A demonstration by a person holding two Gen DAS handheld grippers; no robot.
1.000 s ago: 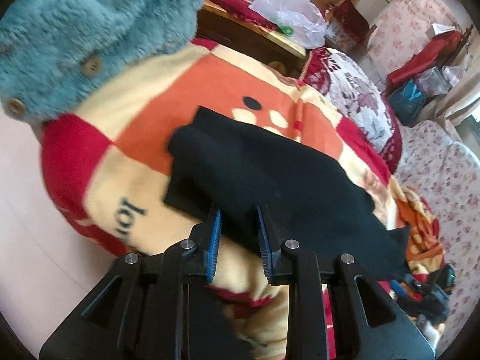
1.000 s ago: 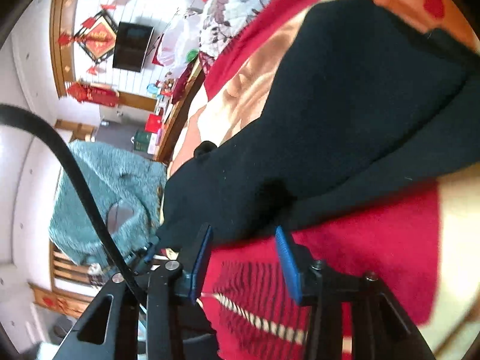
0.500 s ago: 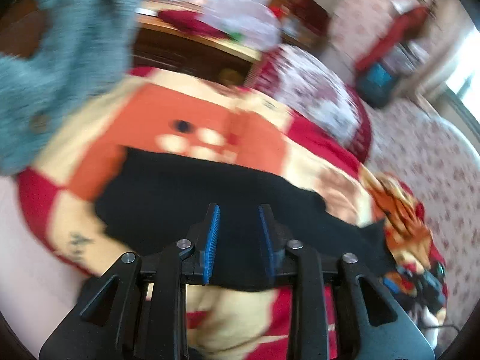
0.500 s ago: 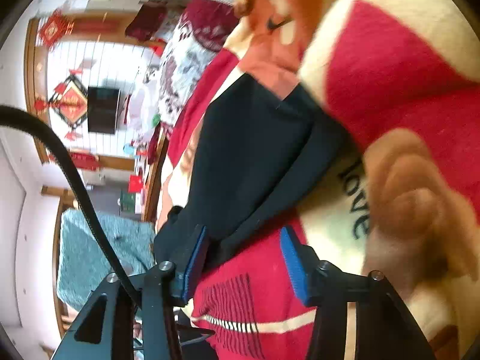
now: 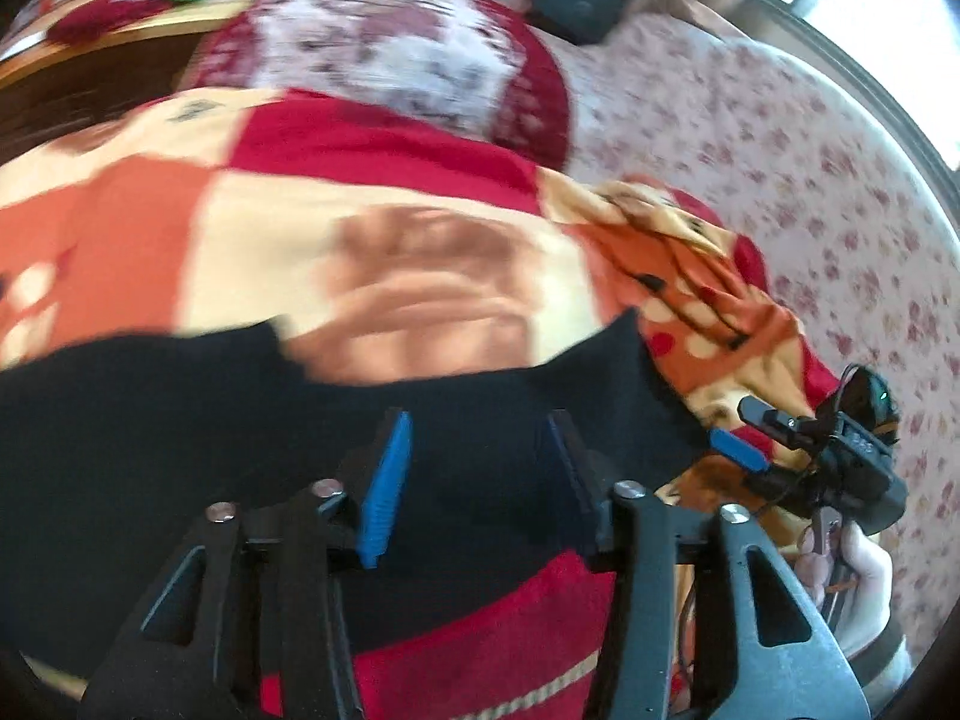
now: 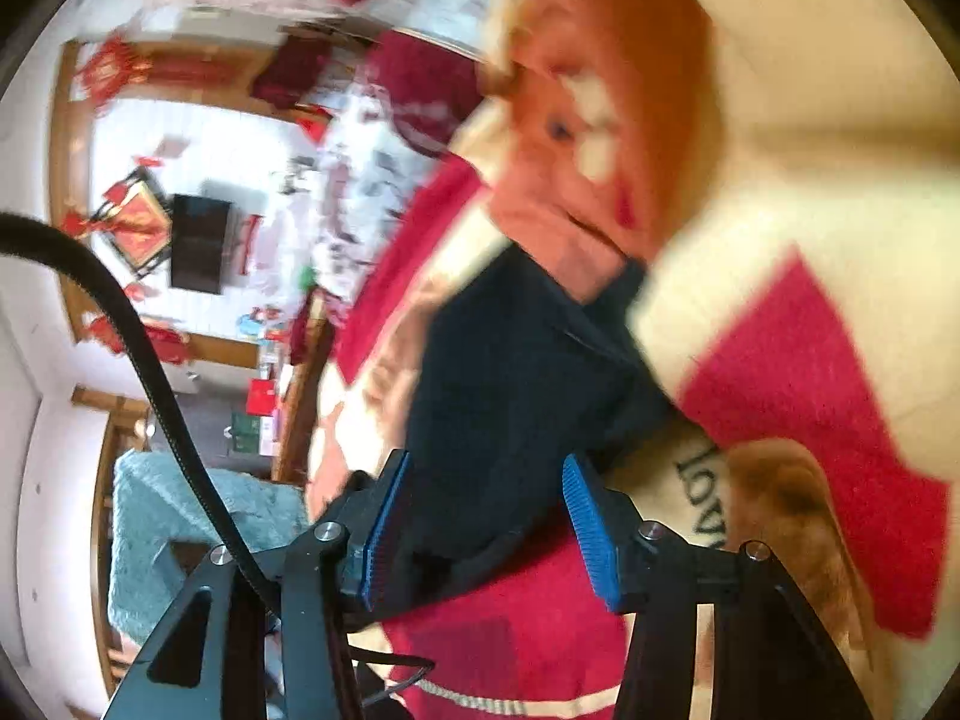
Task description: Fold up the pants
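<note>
The left gripper (image 5: 474, 468) tilts steeply down over the black pants (image 5: 180, 420), its two blue-padded fingers (image 5: 387, 480) standing apart and widening at this moment; the dark cloth lies below and between them, but the pads do not press on it. The right gripper (image 6: 486, 522) angles down less steeply from the other side, its jaws parted and steady, with the near edge of the pants (image 6: 516, 396) showing in the gap and neither pad (image 6: 591, 531) pinching the fabric. In the left wrist view that right gripper (image 5: 744, 456) also shows at the far right edge, one blue pad visible, held in a white-gloved hand (image 5: 864, 576).

There is one pair of pants, a single flat dark mass spread across a blanket (image 5: 372, 180) patterned in red, cream and orange; how many layers it is folded into cannot be told through the blur. One blanket lies under it, with the printed word "love" (image 6: 702, 498) just beside the right gripper's finger. Beyond it sit one floral quilt roll (image 5: 390, 42) and one pale flowered bedcover (image 5: 780, 180). One teal fluffy garment (image 6: 156, 528) hangs at the lower left of the right wrist view, and one black cable (image 6: 120, 324) curves across in front of it
</note>
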